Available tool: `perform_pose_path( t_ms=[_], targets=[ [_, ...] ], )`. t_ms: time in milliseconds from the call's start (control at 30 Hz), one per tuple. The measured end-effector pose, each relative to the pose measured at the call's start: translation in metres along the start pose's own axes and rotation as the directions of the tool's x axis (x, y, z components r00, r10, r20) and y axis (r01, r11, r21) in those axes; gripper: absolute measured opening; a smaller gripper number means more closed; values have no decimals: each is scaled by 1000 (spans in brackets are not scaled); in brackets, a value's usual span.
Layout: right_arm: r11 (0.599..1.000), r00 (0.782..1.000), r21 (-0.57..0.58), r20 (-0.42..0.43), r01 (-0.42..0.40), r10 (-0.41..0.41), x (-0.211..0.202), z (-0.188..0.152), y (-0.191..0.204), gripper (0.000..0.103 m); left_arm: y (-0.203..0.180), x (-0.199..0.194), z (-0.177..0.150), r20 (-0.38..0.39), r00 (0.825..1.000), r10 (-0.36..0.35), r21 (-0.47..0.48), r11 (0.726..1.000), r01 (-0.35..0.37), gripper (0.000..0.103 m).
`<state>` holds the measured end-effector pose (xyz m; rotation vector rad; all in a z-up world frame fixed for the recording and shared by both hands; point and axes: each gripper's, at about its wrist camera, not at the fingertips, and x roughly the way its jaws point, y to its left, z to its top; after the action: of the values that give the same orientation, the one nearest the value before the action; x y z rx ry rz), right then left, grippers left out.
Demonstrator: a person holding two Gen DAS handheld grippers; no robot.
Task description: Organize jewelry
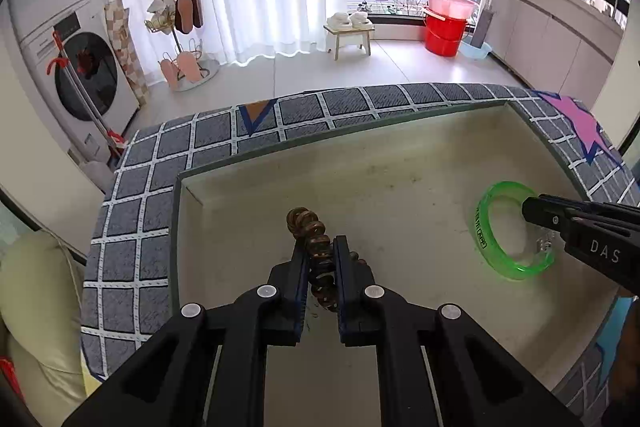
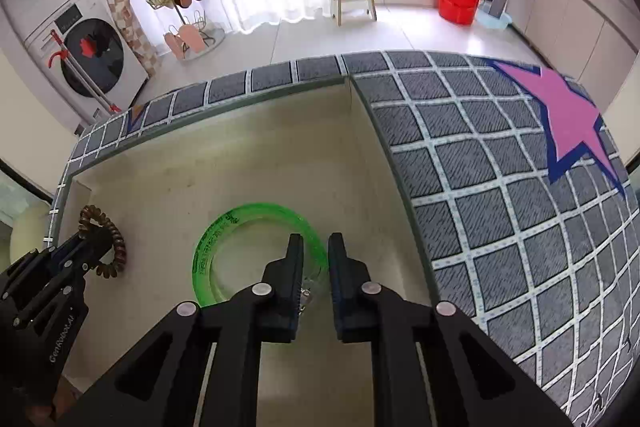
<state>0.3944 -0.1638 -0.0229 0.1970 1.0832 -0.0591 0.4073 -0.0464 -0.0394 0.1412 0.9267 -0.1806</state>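
Left gripper [image 1: 320, 255] pinches the brown bead bracelet [image 1: 310, 227], strand running lengthwise between the jaws and curling out past the tips; right gripper [image 2: 315, 251] straddles the near-right rim of the green bangle [image 2: 224, 239], jaws narrowly parted, whether they press it I cannot tell; bangle lies flat just ahead-left of that claw; both sit inside the cream tray [image 1: 400, 163]; grid mat [image 2: 500, 187] beyond. Release judged next.

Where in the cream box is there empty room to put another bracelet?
The far half of the cream box floor is bare, right up to its back wall and the grey checked cloth. A bare strip also lies between the brown spiral bracelet and the clear green plastic bangle. It is crowded near both, where the left gripper and right gripper reach in.
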Motion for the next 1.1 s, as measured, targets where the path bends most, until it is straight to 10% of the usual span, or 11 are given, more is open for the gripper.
perform_pose_path(
  t_ms=[367, 400, 467, 500, 733, 867, 1100],
  targets=[
    [997, 997, 59, 56, -58, 54, -26, -1, -9, 38, -2, 0, 0, 1, 1000, 15, -2, 1000, -15, 26],
    [996, 997, 65, 60, -60, 56, -29, -1, -9, 40, -2, -1, 0, 0, 1000, 17, -1, 1000, -17, 32],
    [995, 996, 73, 68, -66, 61, -34, -3, -10, 41, -1, -2, 1, 2, 999, 40, -3, 999, -40, 97],
    [995, 996, 74, 69, -69, 64, -36, -4, -11, 41, 1, -8, 1, 29, 998, 48, -22, 999, -48, 103],
    [992, 994, 89, 76, -91, 84, -54, -15, -14, 43, -3, -33, 2, 102, 992, 77, 10, 997, -78, 103],
    [985, 984, 87, 112, -147, 137, -76, -27, -15, 96, 1, -59, -4, 135, 989, 67, 6, 998, -69, 103],
    [971, 950, 65, 231, -231, 211, -130, -56, -18, 103, 9, -109, -43, 171, 985, 12, 17, 1000, -15, 103]
  ],
)
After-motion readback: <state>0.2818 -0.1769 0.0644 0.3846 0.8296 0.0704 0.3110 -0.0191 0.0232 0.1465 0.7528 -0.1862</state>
